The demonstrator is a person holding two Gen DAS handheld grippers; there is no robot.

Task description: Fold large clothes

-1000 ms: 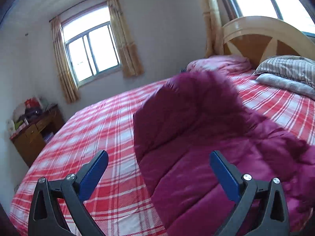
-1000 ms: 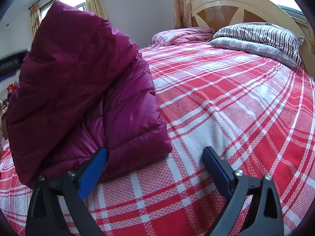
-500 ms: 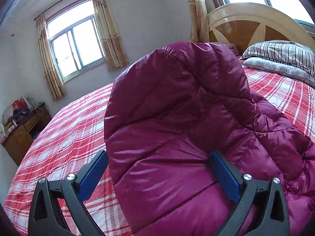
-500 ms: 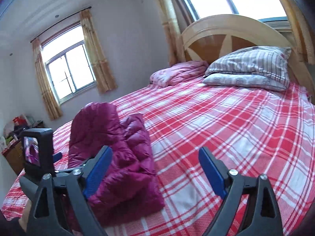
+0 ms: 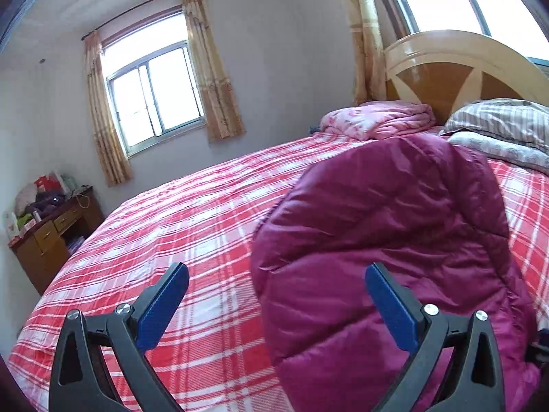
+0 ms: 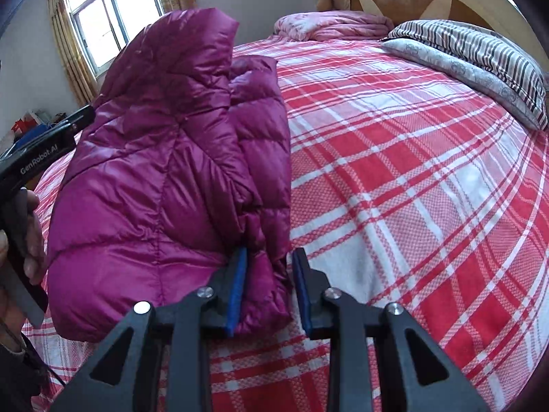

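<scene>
Your right gripper: the blue-padded fingers have just been closing and now pinch the lower right edge of the magenta down jacket, a fold of quilted fabric squeezed between the pads.

Your left gripper: fingers spread wide, holding nothing; the right-hand pad sits in front of the jacket's bulk, the left-hand pad over bare bedspread. Whether the pad touches the fabric cannot be told.

Down jacket: bunched in a puffy heap on the near part of the bed, one portion standing up above the rest, hem end toward you. In the left wrist view the jacket fills the lower right.

Your left hand: at the left edge of the right wrist view, wrapped around the other gripper's black handle.

Bed: red-and-white plaid bedspread, wooden headboard at the far end.

At the headboard: a striped pillow on a grey patterned pillow; beside them, a folded pink quilt.

Room: curtained window on the far wall; wooden desk with clutter at the left.
</scene>
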